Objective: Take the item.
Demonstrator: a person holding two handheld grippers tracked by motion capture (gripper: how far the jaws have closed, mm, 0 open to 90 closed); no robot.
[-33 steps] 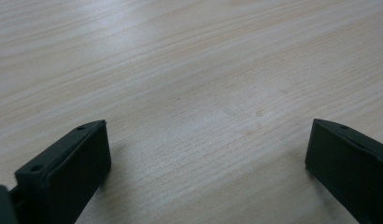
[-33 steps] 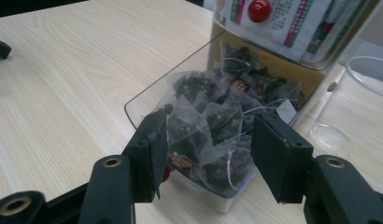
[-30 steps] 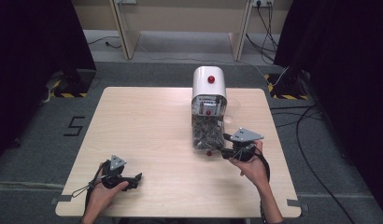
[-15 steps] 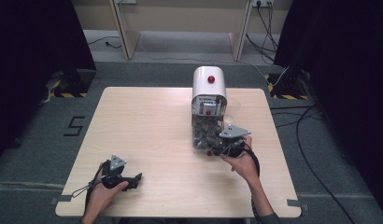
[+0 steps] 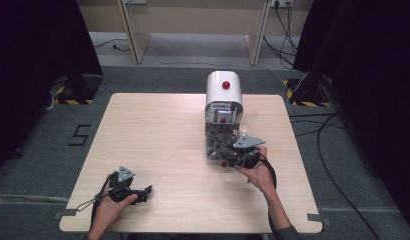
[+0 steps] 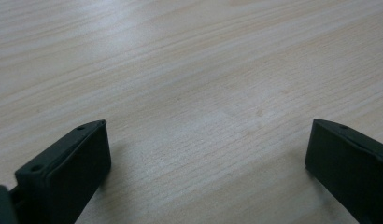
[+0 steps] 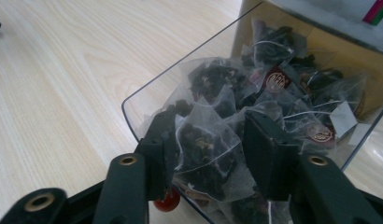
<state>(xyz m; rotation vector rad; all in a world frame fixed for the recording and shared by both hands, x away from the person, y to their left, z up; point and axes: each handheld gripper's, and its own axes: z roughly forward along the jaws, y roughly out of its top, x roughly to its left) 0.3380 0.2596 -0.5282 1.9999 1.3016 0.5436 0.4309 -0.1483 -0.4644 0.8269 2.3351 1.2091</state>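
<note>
Right gripper [image 7: 210, 149] reached down into the clear plastic bin [image 7: 133, 116], its black jaws having just been closing around one pyramid-shaped mesh tea bag of dark leaves [image 7: 203, 144], seemingly to lift a single bag from the heap. That bin, crammed with similar tagged bags, sat at the foot of a white round-topped dispenser with a red knob [image 5: 223, 90]. Left gripper [image 6: 206, 158] lay spread and empty on the pale wooden table [image 5: 158, 130], well apart, probably kept clear.

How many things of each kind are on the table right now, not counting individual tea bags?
Tea bag dispenser: 1
Clear tray of tea bags: 1
Grippers: 2, left gripper and right gripper
Total: 4
</note>
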